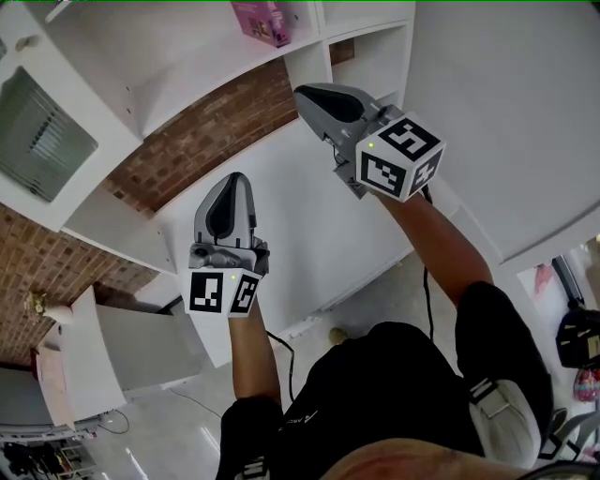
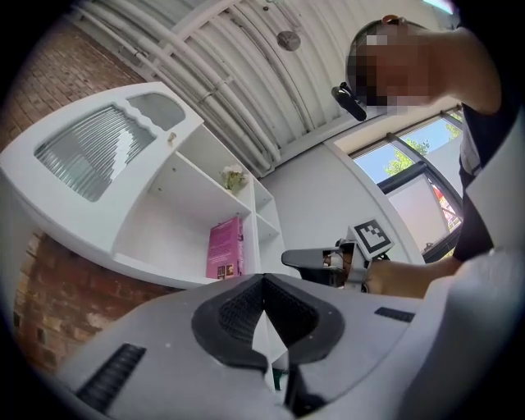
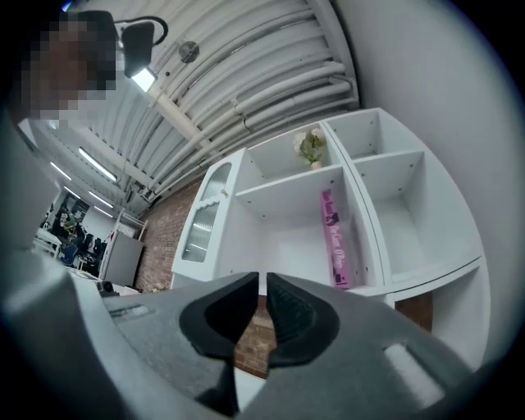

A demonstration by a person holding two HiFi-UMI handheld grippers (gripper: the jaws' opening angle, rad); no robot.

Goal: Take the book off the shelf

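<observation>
A pink book (image 1: 262,21) stands upright in a compartment of the white shelf unit (image 1: 307,58), against its right-hand wall. The right gripper view shows the book (image 3: 336,238) spine-on, some way ahead and to the right of the jaws. In the left gripper view the book (image 2: 225,248) shows its cover, left of centre. My right gripper (image 1: 302,94) is raised nearest the shelf, shut and empty, short of the book. My left gripper (image 1: 236,176) hangs lower and further left, also shut with nothing in it. From the left gripper view my right gripper (image 2: 289,258) points toward the shelf.
A small potted plant (image 3: 311,146) stands in the compartment above the book. A glass-fronted cabinet door (image 3: 201,225) is at the unit's left. Brick wall (image 1: 206,131) shows behind and beside the unit. The compartments right of the book (image 3: 410,221) hold nothing.
</observation>
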